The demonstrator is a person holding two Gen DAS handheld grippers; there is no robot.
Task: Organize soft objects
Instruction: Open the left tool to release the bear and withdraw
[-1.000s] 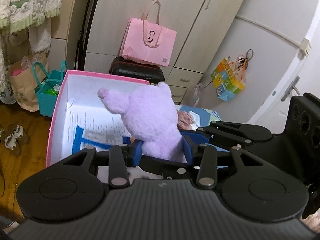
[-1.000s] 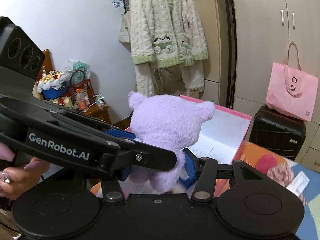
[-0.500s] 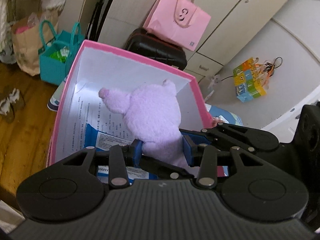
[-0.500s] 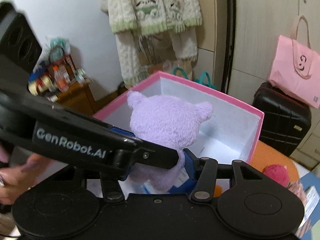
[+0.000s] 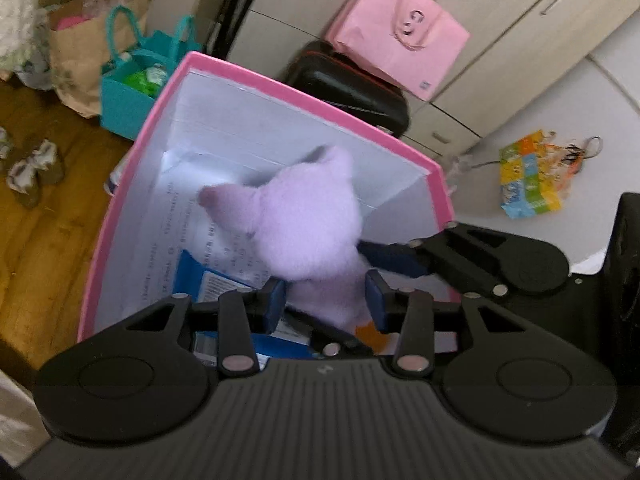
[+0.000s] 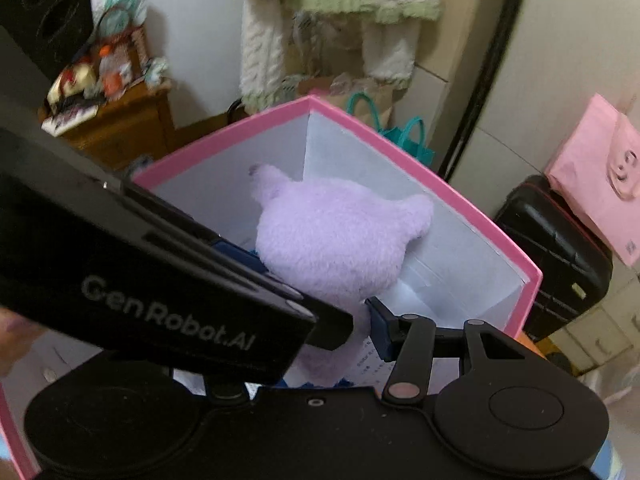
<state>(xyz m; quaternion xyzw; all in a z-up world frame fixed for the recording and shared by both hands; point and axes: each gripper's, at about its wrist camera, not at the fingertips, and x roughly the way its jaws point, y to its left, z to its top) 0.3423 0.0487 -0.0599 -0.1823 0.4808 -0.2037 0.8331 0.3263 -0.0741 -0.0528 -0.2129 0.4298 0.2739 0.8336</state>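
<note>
While the pink box [image 5: 280,84] is taken as the landmark, the scene can be read from left to right. To the left of the box, in the left wrist view, a teal bag [image 5: 132,92] and a brown paper bag [image 5: 76,52] are seen on the wooden floor [image 5: 44,232]. Inside the box, a purple plush toy [image 5: 308,232] is held above printed papers [image 5: 188,220] and a blue packet [image 5: 208,280] lying on the box bottom. The left hand-held gripper [image 5: 326,300] is closed on the lower part of the toy, both blue pads pressed against the plush. Just to the right of the toy, over the box's right wall, the right hand-held gripper [image 5: 384,258] is seen gripping the same toy; in the right wrist view one of its pads [image 6: 378,330] is pressed to the plush, the other being hidden by the left tool. Behind the box to the right, a black suitcase [image 5: 360,84] is seen with a pink shopping bag [image 5: 396,36] on top.
</note>
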